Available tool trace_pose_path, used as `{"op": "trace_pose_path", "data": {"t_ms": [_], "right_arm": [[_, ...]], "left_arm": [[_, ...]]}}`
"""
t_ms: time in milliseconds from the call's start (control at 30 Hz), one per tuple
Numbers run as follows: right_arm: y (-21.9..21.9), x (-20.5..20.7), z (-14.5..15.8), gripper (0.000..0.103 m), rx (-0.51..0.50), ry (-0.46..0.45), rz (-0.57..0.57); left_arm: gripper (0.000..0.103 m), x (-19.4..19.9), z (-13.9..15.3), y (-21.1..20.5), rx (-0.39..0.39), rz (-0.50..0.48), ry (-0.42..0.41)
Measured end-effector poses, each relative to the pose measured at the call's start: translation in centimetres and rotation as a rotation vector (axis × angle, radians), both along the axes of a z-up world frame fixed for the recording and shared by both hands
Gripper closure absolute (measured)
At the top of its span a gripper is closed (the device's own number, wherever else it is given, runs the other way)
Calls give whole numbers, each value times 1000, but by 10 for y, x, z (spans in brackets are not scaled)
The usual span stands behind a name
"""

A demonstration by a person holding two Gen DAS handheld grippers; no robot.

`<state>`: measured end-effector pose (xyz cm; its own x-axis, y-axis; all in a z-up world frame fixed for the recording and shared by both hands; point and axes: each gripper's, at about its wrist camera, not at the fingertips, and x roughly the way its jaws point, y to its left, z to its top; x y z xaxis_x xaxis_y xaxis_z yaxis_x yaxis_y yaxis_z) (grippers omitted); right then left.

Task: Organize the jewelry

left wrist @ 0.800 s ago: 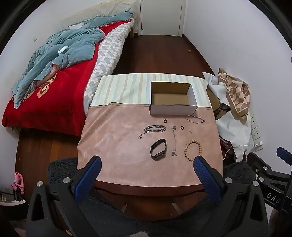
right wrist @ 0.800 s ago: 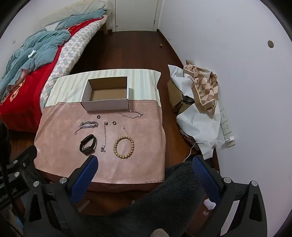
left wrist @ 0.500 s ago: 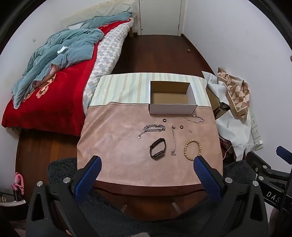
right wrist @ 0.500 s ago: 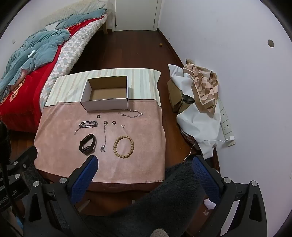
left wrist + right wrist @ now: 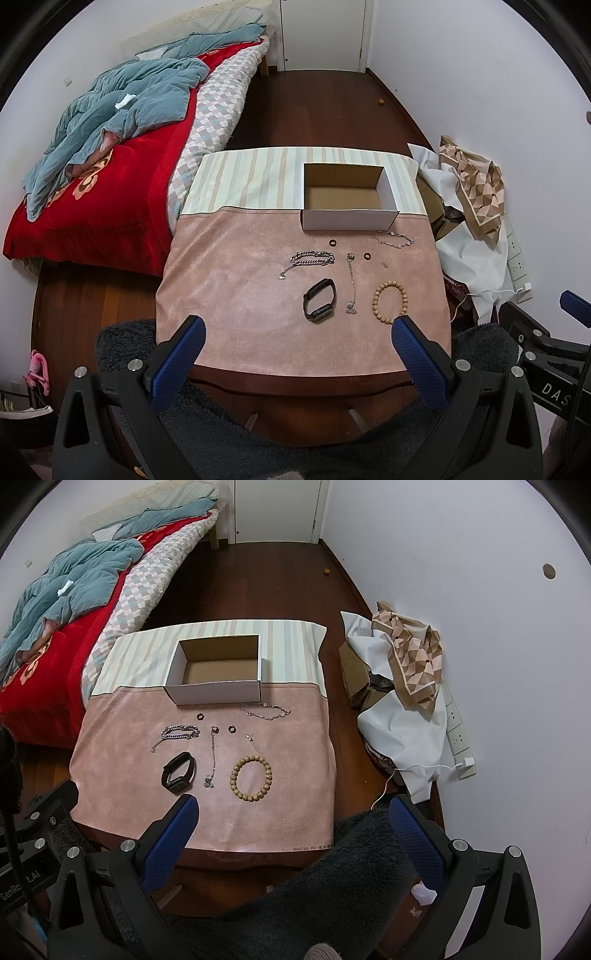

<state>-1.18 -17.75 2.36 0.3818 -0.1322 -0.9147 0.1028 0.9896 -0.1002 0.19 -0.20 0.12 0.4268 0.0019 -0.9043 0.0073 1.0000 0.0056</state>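
An open white cardboard box point(image 5: 349, 219) point(image 5: 214, 694) stands at the far side of a table covered in pink cloth point(image 5: 236, 280) point(image 5: 122, 753). In front of it lie a wooden bead bracelet point(image 5: 390, 302) point(image 5: 251, 779), a black band point(image 5: 320, 305) point(image 5: 178, 772), a silver chain bracelet point(image 5: 310, 259) point(image 5: 177, 733), a thin necklace point(image 5: 351, 284) point(image 5: 212, 757), another chain point(image 5: 395, 240) point(image 5: 266, 712) and two dark rings point(image 5: 333, 242) point(image 5: 366, 256). My left gripper point(image 5: 295, 328) and right gripper point(image 5: 291, 808) are open and empty, held above the near table edge.
A bed with a red cover and blue quilt point(image 5: 110, 122) lies left of the table. A pile of cloth and boxes point(image 5: 399, 686) sits by the right wall. A dark fuzzy rug point(image 5: 332, 886) lies below the near table edge. A wall socket strip point(image 5: 458, 731) is at the right.
Both views have shifted very slightly; the table and jewelry sit a touch nearer. Nothing on the table has moved and both grippers stay open.
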Motion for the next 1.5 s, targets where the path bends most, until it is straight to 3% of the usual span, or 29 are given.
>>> {"op": "trace_pose_path", "data": {"t_ms": [1500], "right_arm": [[0,-3,10,0,-12,-12,2]], "left_arm": [[0,-4,10,0,-18,-8,-27]]}}
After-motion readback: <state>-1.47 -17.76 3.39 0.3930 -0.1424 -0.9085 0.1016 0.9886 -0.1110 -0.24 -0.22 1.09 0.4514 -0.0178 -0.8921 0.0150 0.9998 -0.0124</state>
